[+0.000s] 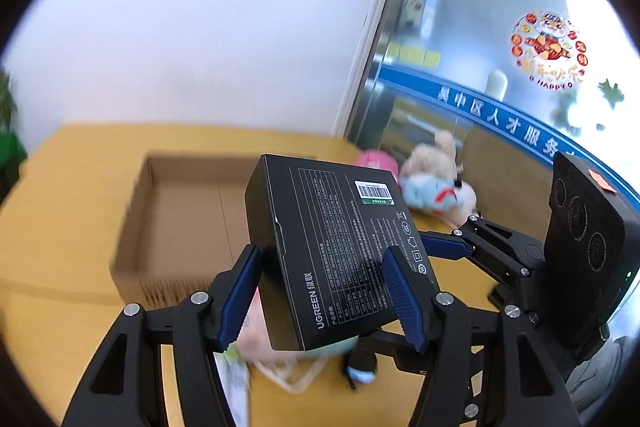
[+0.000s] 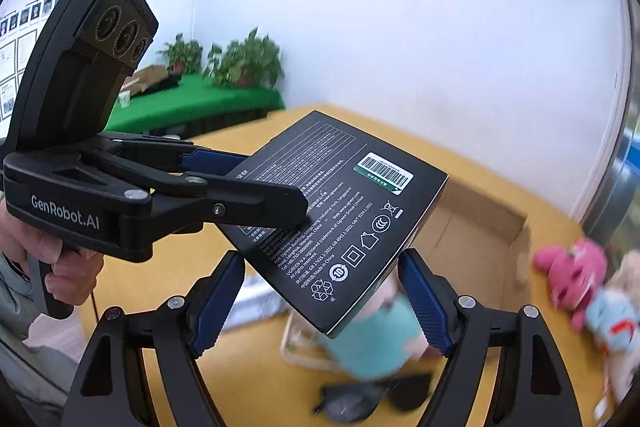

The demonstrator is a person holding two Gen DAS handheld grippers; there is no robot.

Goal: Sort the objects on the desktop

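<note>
I have the black UGREEN box (image 1: 332, 235) off the yellow table (image 1: 60, 307), clamped in the left gripper (image 1: 320, 299): one blue pad sits on its printed face, the other on the side beneath. The box's long axis runs from 6 to 12 o'clock in the left wrist view, with the barcode end pointing away at about 1 o'clock and the far end tilted up.

The right gripper (image 2: 320, 303) stands wide, with the box's near corner between its tips. I cannot tell whether they press.

The open cardboard tray (image 1: 132, 247) lies at 10 o'clock with its near wall low. Plush toys (image 1: 436, 183) crowd 2 o'clock by the table's far edge. A teal-and-pink pouch (image 2: 372, 347) lies below the box.
</note>
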